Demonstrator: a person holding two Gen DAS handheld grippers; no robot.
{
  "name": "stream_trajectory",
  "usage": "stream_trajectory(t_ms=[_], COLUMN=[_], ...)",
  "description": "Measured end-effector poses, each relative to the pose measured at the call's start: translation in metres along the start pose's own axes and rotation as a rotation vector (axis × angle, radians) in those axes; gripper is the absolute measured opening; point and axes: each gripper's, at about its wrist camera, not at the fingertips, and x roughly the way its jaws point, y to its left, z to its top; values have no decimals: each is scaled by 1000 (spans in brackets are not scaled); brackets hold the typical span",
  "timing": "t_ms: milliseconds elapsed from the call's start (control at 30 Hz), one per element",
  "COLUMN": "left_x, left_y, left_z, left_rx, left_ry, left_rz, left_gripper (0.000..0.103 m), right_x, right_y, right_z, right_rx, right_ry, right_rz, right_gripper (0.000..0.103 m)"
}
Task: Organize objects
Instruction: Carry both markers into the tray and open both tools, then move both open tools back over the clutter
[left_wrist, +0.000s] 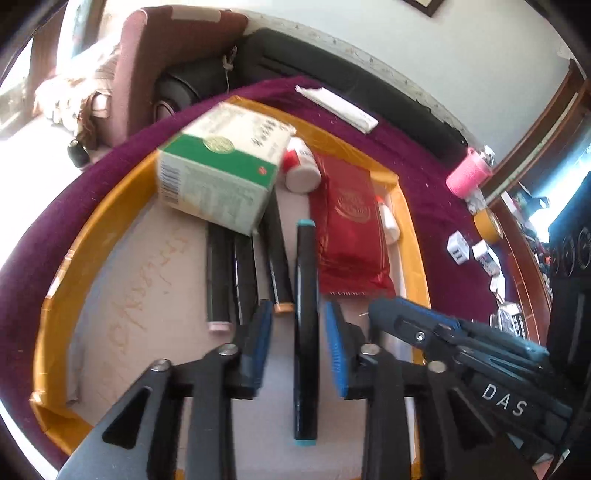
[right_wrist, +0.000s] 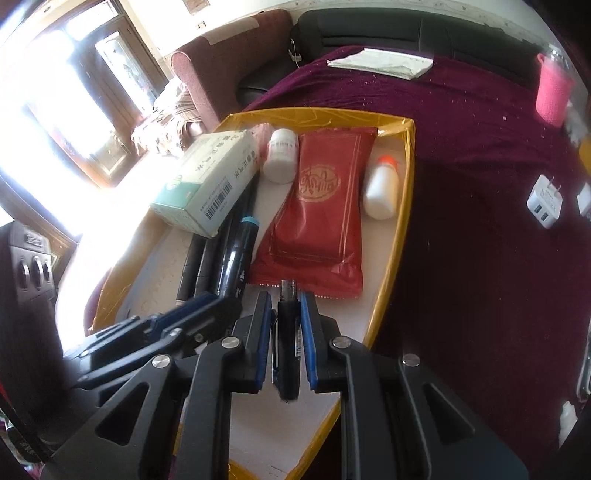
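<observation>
L gripper (left_wrist: 298, 343): jaws part open, pads clear of the teal-capped marker (left_wrist: 306, 332), which lies flat on the tray (left_wrist: 59, 295) floor between them, not gripped. R gripper (right_wrist: 283, 339): jaws narrow, clamped on a small black tool (right_wrist: 287, 354) w/ a metal tip, held over the tray's near end. Other markers (left_wrist: 236, 273) lie just left of the teal one, far ends under the green box (left_wrist: 221, 173). Red packet (left_wrist: 351, 229) to the right; white bottle (left_wrist: 301, 166) at the far end.
</observation>
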Motion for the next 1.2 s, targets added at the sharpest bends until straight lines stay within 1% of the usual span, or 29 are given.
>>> stream_trajectory(t_ms=[33, 67, 100, 167, 233, 333, 400, 533, 600, 667, 767, 833, 900, 967, 1000, 1033, 1067, 1100, 1167, 1200], left_x=[-3, -6, -10, -17, -24, -33, -39, -52, -60, -67, -84, -99, -122, -142, -157, -167, -179, -193, -218, -231], left_y=[1, 2, 3, 0, -6, -16, -25, -46, -57, -68, -81, -90, -103, -115, -124, -131, -137, -144, -157, -163], left_z=[0, 2, 2, 3, 3, 2, 0, -3, -4, -4, 2, 10, 23, 35, 45, 51, 59, 68, 82, 90], left_rx=[-7, -16, -27, -30, -16, -8, 6, 60, 91, 129, 168, 189, 223, 251, 269, 278, 289, 298, 314, 322], left_ry=[-9, -17, -29, -55, -69, -81, -86, -92, -98, -97, -106, -119, -155, -182, -197, -207, -221, -241, -281, -299], left_rz=[-7, -15, -27, -41, -40, -58, -71, -100, -109, -115, -139, -156, -180, -206, -233, -247, -260, -268, -277, -281], left_gripper=[37, 46, 54, 55, 55, 58, 61, 61, 61, 61, 61, 61, 61, 61, 61, 61, 62, 66, 73, 73], right_x=[-2, -5, -8, -17, -30, -52, -68, -105, -118, -140, -169, -196, -223, -263, -281, -306, -322, -344, -388, -408], right_y=[-3, -5, -4, -8, -10, -15, -19, -27, -35, -44, -58, -72, -85, -93, -96, -98, -99, -101, -101, -99], right_z=[-1, -3, -4, -6, -9, -13, -17, -26, -23, -25, -24, -22, -14, -7, -2, 4, 8, 13, 22, 27], right_rx=[12, 21, 28, 47, 55, 61, 59, 33, 20, 5, -1, 8, 16, 8, -5, -16, -18, -18, -11, -14], right_ry=[-7, -16, -24, -52, -91, -159, -197, -263, -281, -306, -329, -348, -381, -432, -453, -482, -498, -519, -566, -583], right_rz=[9, 12, 14, 24, 36, 23, 9, -65, -90, -133, -170, -190, -224, -296, -336, -383, -402, -426, -466, -492], right_gripper=[14, 14, 14, 14, 14, 19, 21, 27, 28, 31, 34, 34, 34, 34, 34, 34, 34, 34, 42, 51])
